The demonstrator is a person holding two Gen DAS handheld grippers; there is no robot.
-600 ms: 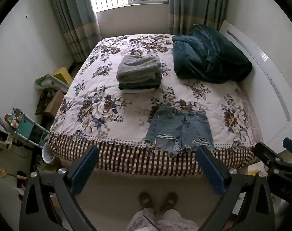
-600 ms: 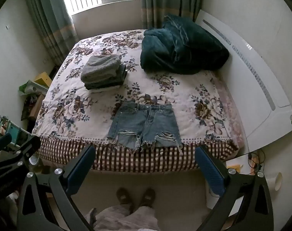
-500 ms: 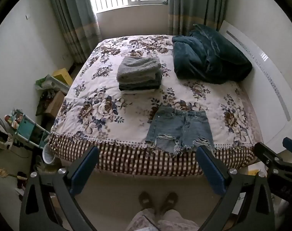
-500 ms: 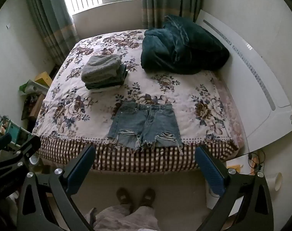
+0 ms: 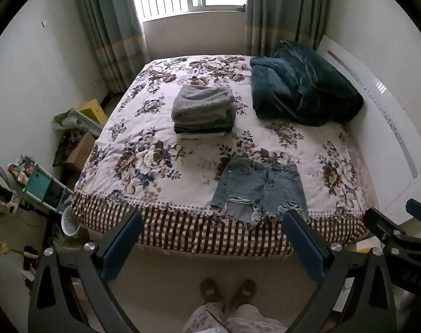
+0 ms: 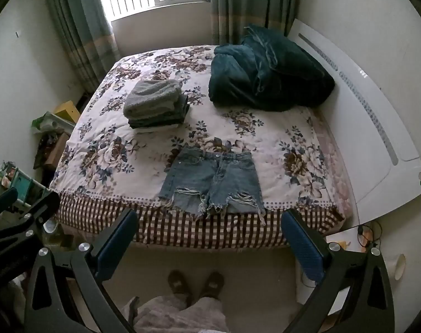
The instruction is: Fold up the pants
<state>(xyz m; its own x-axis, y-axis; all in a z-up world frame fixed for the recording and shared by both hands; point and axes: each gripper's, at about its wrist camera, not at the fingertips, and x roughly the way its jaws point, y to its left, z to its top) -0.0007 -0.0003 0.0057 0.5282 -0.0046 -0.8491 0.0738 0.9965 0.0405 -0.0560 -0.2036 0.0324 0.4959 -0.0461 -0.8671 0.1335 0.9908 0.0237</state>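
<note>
I am standing at the foot of the bed, and my slippers are showing at the bottom of both views. I am holding my left gripper spread wide, grasping nothing, and my right gripper is spread wide and free in the same way. Both are hanging over the floor, apart from the bed. Just beyond them, the denim shorts are lying flat on the floral bedspread, with the frayed hems reaching over the checked edge toward me and the waistband pointing away. Farther back a stack of folded clothes is sitting, with a grey fleece on top. To its right, a dark green blanket is lying crumpled beside the white headboard.
</note>
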